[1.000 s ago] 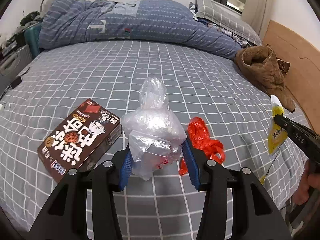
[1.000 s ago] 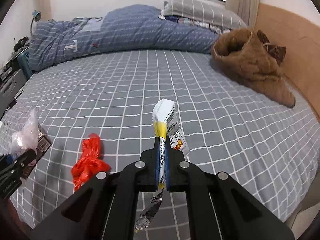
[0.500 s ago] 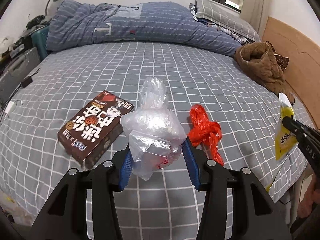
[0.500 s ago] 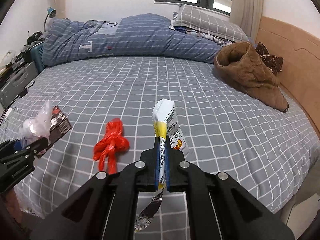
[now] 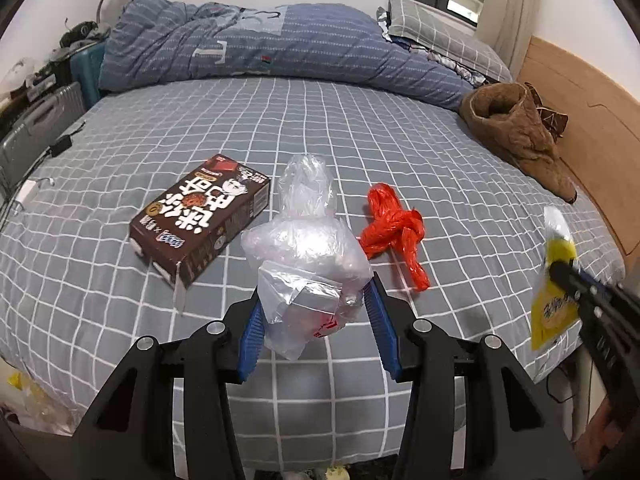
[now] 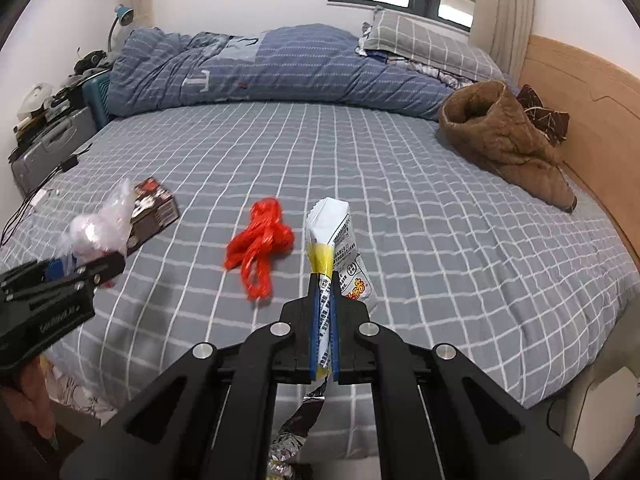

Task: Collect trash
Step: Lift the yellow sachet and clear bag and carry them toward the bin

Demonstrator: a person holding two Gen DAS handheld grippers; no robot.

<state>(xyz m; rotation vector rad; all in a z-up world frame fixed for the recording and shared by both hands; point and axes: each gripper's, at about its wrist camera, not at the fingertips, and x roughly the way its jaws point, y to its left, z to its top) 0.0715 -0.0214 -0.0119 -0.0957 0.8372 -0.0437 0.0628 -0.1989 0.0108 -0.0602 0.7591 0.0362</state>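
Left claw around clear bag; right claw on wrapper

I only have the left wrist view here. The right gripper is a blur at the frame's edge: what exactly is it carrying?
Observer: The right gripper is shut on a snack wrapper, white at the top, yellow below, with small print.
Reviewer: Anything hanging below it?
Observer: Yes, a crumpled foil strip dangles under the jaws.
Reviewer: And the left gripper from that side?
Observer: The left gripper holds the clear plastic bag in front of the brown box; the red bag lies on the bed.
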